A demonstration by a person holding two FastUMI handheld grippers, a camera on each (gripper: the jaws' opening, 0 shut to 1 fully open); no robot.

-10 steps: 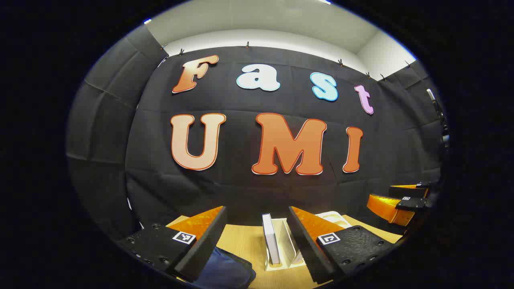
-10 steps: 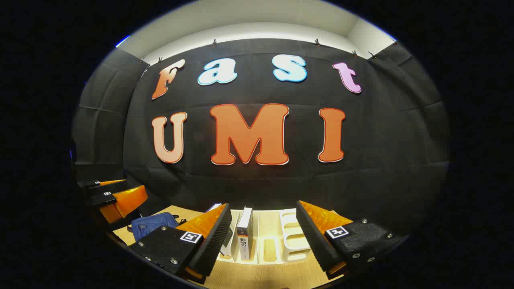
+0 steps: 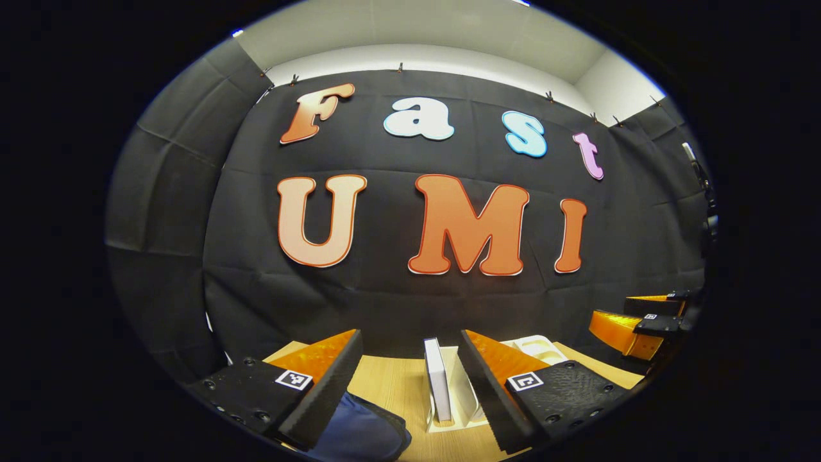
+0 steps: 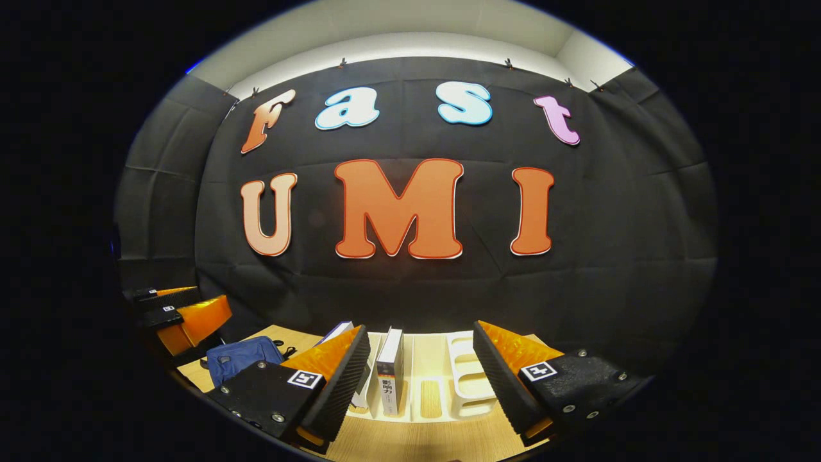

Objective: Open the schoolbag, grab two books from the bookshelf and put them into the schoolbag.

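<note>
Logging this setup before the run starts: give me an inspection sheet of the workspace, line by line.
Surface: light wooden table, bare patches in front of the rack.
Job's things: blue schoolbag lying on the table left of the rack, whether zipped cannot be told; white bookshelf rack with at least two upright books, one with a dark spine, one partly hidden behind a finger.
Clutter: nothing seen.
Grippers: left gripper open, holding nothing; right gripper open, holding nothing, aimed at the rack.
Cables: nothing seen.
Surroundings: black cloth booth wall, pale ceiling above.
</note>
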